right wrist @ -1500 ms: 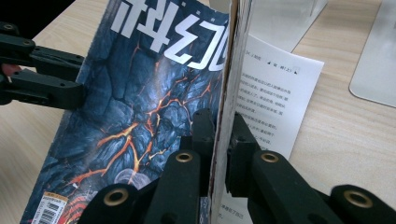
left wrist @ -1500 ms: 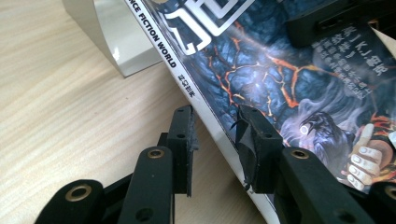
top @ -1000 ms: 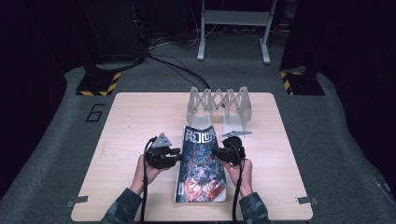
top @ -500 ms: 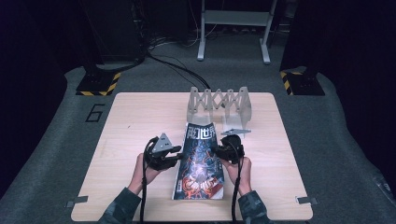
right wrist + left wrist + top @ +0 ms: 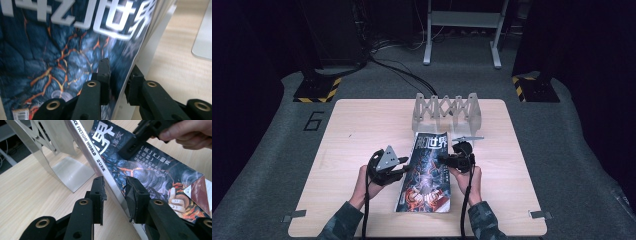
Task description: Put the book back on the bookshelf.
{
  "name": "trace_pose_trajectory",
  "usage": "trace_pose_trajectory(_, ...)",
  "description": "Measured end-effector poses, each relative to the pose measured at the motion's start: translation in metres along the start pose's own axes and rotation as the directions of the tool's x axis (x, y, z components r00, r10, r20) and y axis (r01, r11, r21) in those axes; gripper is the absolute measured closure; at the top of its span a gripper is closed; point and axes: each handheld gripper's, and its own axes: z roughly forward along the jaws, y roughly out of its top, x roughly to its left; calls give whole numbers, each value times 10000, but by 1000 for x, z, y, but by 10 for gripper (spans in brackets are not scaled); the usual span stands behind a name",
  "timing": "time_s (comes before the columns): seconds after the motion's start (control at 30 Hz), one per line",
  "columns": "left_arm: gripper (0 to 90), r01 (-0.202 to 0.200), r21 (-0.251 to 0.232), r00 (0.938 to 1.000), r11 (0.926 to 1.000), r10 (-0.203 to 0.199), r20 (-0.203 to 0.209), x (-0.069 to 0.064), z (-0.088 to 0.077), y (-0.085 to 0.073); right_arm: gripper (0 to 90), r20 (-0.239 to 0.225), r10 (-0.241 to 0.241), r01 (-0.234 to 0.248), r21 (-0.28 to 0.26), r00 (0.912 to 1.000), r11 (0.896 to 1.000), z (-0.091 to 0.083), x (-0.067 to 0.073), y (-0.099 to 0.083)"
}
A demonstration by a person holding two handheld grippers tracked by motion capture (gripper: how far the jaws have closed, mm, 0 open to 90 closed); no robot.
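Magazine (image 5: 427, 175) flat on counter (image 5: 357, 130), near metal rack (image 5: 447, 111). Left tongs (image 5: 115, 192) straddle spine edge, jaws not quite pressing, so released. Right tongs (image 5: 119, 82) astride opposite edge, jaws just been opening, magazine between them, grip let go.

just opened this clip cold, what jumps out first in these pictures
The magazine with its dark, lava-cracked cover lies near the middle of the wooden table, and a gripper reaches in from each side: the left gripper straddles its spine edge and the right gripper its opposite edge, those jaws having just been opening. Behind it, toward the table's far edge, stands a silvery metal rack with crossed struts.
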Motion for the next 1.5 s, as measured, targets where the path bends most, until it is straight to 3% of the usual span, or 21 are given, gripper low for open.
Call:
trace_pose_trajectory(0.17,696,-276,-138,9996,9995,275,-107,2,-4,1,819,-321,-59,47,-366,9995,9993,-6,-1,8)
trace_pose_trajectory(0.2,696,-161,-251,9998,9996,159,-90,3,-6,1,847,65,-544,546,-417,9985,9976,-7,6,11)
trace_pose_trajectory(0.37,690,-199,-311,9996,9993,193,-186,6,-10,1,866,400,-1524,1554,-869,9875,9840,-12,18,14)
trace_pose_trajectory(0.53,682,-1,-258,10000,9997,0,-39,13,-16,-1,872,763,-2800,2883,-1378,9570,9476,-21,35,12)
trace_pose_trajectory(0.7,672,123,-204,9999,9997,-122,24,15,-17,-2,873,847,-3281,3381,-1694,9408,9257,-26,42,8)
trace_pose_trajectory(0.73,671,252,-182,9997,9995,-251,55,16,-16,-2,874,948,-3569,3687,-1820,9293,9116,-27,43,7)
trace_pose_trajectory(0.77,669,252,-182,9997,9995,-251,55,16,-16,-2,874,948,-3569,3687,-1820,9293,9116,-27,43,7)
trace_pose_trajectory(0.8,667,253,-96,9997,9996,-252,67,18,-16,-2,874,903,-3906,4008,-1923,9161,8957,-29,44,4)
trace_pose_trajectory(0.93,680,-30,-357,10000,9994,27,-76,16,-17,-3,873,1173,-4134,4293,-1992,9029,8809,-32,48,3)
trace_pose_trajectory(0.97,687,-30,-357,10000,9994,27,-76,16,-17,-3,873,1173,-4134,4293,-1992,9029,8809,-32,48,3)
trace_pose_trajectory(1.03,698,-405,-629,9987,9972,384,-337,9,-18,-2,867,1103,-3758,3911,-2108,9201,8959,-33,45,4)
trace_pose_trajectory(1.07,703,-899,-859,9950,9922,858,-505,4,-19,-1,861,1106,-3610,3768,-2120,9260,9017,-33,43,4)
trace_pose_trajectory(1.17,709,-1307,-926,9897,9871,1245,-704,0,-20,1,850,983,-3305,3443,-2194,9387,9129,-35,39,6)
trace_pose_trajectory(1.23,721,-1982,-1306,9771,9714,1853,-1043,-5,-24,4,842,959,-3165,3304,-2302,9437,9153,-38,36,10)
trace_pose_trajectory(1.27,726,-1982,-1306,9771,9714,1853,-1043,-5,-24,4,841,930,-3160,3292,-2403,9442,9132,-40,36,11)
trace_pose_trajectory(1.33,738,-2344,-1912,9688,9532,2126,-1277,-8,-31,5,845,940,-3193,3328,-2706,9430,9033,-45,37,15)
trace_pose_trajectory(1.37,744,-2344,-1912,9688,9532,2126,-1277,-8,-31,5,845,940,-3193,3328,-2706,9430,9033,-45,37,15)
trace_pose_trajectory(1.4,890,-2583,-2060,9625,9438,2332,-1384,-9,-35,5,861,957,-3251,3385,-3103,9408,8883,-53,41,18)
trace_pose_trajectory(1.43,893,-2583,-2060,9625,9438,2332,-1384,-9,-35,5,861,957,-3251,3385,-3103,9408,8883,-53,41,18)
trace_pose_trajectory(1.47,892,-2652,-1782,9611,9476,2449,-1279,-9,-35,5,872,1107,-3460,3629,-3281,9317,8721,-58,45,20)
trace_pose_trajectory(1.5,884,-2652,-1782,9611,9476,2449,-1279,-9,-35,5,872,1107,-3460,3629,-3281,9317,8721,-58,45,20)
